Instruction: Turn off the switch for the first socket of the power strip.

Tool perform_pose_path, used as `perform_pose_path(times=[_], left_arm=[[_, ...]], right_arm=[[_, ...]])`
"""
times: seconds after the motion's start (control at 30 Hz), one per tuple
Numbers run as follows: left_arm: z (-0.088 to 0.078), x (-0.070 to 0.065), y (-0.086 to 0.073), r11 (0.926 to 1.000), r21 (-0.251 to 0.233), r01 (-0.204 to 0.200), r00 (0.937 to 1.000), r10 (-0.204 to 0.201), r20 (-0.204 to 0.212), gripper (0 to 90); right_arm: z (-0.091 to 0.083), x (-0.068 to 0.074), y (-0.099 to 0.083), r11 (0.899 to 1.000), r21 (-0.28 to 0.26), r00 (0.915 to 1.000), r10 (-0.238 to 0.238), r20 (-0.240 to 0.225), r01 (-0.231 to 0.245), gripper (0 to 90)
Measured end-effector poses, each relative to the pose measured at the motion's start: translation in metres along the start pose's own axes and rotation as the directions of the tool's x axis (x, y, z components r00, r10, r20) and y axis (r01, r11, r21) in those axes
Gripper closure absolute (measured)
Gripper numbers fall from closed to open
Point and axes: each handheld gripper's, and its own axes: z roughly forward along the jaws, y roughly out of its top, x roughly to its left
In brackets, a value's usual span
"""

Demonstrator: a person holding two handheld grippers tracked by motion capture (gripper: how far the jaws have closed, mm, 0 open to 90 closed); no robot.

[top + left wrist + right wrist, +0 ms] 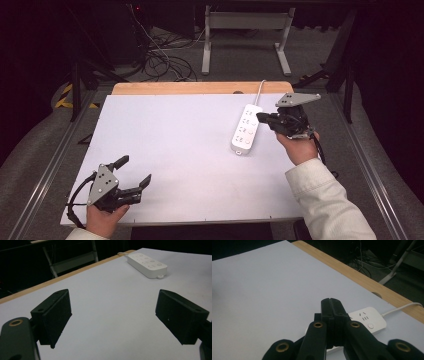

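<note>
At the left, near the front edge of the white board-covered table, my left gripper rests low over bare surface with its two black jaws spread wide and nothing between them. In the left gripper view those jaws frame only white tabletop, and the task's thing lies well apart from them, far across the board.

Moving right, the white oblong plastic power strip lies flat on the far right part of the table, its long side running away from me, its white cord leaving the far end toward the wooden edge strip. No plug sits in any socket that I can see, and its round button is at the cord end.

At the right, my right gripper is clenched, jaws pressed together on nothing, its closed tip just over the strip's right edge near the cord end. In the right gripper view the shut jaws stand in front of the strip's body, near that button. Whether the tip touches the strip I cannot tell.

I judge the work to be pressing the strip's switch with closed jaws. The approach looks done; whether the press has happened the pictures do not settle, since no light shows.
</note>
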Motion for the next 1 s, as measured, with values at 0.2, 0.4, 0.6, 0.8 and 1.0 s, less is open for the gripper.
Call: perform_pose_path(times=[0.2,0.4,0.6,0.8,1.0], left_arm=[[0.000,0.000,0.000,1.0000,0.001,-0.001,1.0000,0.001,-0.002,13.8],[0.000,0.001,0.000,1.0000,0.002,-0.001,1.0000,0.001,-0.004,13.8],[0.001,0.001,-0.001,1.0000,0.003,-0.001,1.0000,0.001,-0.004,13.8],[0.000,0.002,-0.001,1.0000,0.005,-0.003,1.0000,0.003,-0.006,13.8],[0.000,0.003,-0.001,1.0000,0.006,-0.001,1.0000,0.001,-0.008,13.8]], right_arm=[[0.012,-0.009,0.001,1.000,0.030,0.9998,0.004,0.020,-0.004,90.0],[0.027,-0.024,0.000,0.999,0.047,0.9988,0.022,0.044,-0.024,90.0],[0.041,-0.036,-0.002,0.996,0.057,0.9955,0.057,0.076,-0.061,90.0],[0.059,-0.049,-0.007,0.991,0.087,0.9898,0.094,0.107,-0.103,90.0],[0.080,-0.061,-0.014,0.984,0.106,0.9822,0.126,0.139,-0.141,90.0]])
